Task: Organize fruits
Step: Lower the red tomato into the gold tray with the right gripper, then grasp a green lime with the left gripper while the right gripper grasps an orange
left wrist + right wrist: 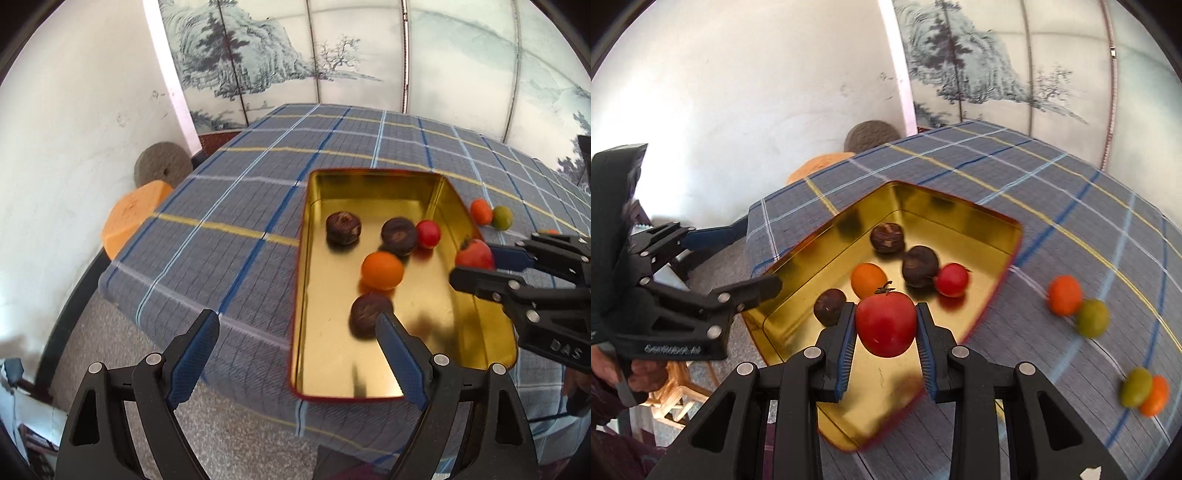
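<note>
Big checked cloth [258, 192] spread right across the counter, blue-grey with yellow and white lines, and sitting on it near the front edge is the gold tin tray [373, 184] with its red outer rim. Over at the right side of that tray comes the right gripper [886, 325], jaws pinching a large red tomato [886, 323] firmly between the blue pads, the tomato held up above the tray's near corner. The left gripper [295, 343] hangs at the tray's left side, jaws spread wide with nothing between them, one blue pad over bare cloth and the other over the tray. Inside the tray now: three dark brown round fruits [343, 228], one of them touching a small red tomato [427, 234], and an orange fruit [382, 270] in the middle. Out on the cloth beyond the tray, an orange fruit touching a green one [1092, 318], and nearer the camera on the right, another green and orange pair [1137, 387] pressed together.
</note>
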`<state>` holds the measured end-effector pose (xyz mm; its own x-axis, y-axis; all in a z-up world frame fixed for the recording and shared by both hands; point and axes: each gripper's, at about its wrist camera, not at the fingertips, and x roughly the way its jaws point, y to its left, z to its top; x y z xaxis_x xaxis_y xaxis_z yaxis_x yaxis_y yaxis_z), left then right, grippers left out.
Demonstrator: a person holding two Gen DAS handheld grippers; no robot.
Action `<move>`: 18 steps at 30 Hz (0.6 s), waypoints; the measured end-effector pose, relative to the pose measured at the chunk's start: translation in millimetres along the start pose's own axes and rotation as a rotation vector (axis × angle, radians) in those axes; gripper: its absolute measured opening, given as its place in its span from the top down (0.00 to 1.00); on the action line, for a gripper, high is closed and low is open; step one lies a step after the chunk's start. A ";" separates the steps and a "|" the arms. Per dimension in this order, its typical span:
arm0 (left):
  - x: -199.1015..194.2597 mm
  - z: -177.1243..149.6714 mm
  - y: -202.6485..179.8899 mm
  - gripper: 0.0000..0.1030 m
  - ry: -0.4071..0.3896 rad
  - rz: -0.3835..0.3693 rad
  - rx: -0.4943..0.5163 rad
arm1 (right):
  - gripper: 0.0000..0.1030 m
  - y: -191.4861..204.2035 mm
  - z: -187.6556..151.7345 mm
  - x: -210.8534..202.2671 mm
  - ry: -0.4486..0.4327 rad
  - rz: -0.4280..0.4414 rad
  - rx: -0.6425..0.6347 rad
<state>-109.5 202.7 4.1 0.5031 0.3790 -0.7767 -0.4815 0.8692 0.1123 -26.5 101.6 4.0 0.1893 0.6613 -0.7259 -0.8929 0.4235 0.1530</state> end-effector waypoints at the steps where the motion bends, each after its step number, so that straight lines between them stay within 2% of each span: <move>1: 0.3 -1.8 1.7 0.16 0.006 -0.003 -0.005 | 0.71 1.1 1.7 4.5 0.006 0.000 0.000; 3: -0.9 -3.7 3.2 0.16 0.007 -0.007 -0.006 | 0.70 0.9 3.2 6.1 -0.003 0.014 0.014; 5: -1.8 -4.5 1.2 0.16 0.006 -0.009 -0.002 | 0.54 -1.8 2.6 -4.1 -0.050 0.039 0.036; 6: -2.7 -4.5 -0.8 0.16 0.007 -0.017 0.004 | 0.38 -2.6 2.0 -10.2 -0.072 0.039 0.042; 7: -3.0 -3.9 -3.2 0.16 0.006 -0.024 0.010 | 0.33 -4.8 0.4 -17.6 -0.097 0.027 0.046; 9: -4.2 -2.1 -9.9 0.16 0.001 -0.037 0.025 | 0.33 -12.5 -6.0 -33.4 -0.125 -0.002 0.060; 12: -12.3 -0.4 -24.2 0.16 -0.016 -0.095 0.067 | 0.33 -36.4 -23.9 -63.6 -0.175 -0.057 0.115; 15: -24.8 1.9 -43.3 0.16 -0.059 -0.163 0.130 | 0.33 -70.4 -58.1 -96.6 -0.193 -0.168 0.176; 18: -32.2 8.6 -68.7 0.16 -0.070 -0.247 0.190 | 0.33 -108.8 -101.2 -121.9 -0.149 -0.314 0.238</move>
<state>-86.4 133.6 26.7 0.6395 0.1642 -0.7511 -0.1993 0.9789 0.0443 6.3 -87.8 7.9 0.5098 0.5524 -0.6595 -0.6666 0.7383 0.1030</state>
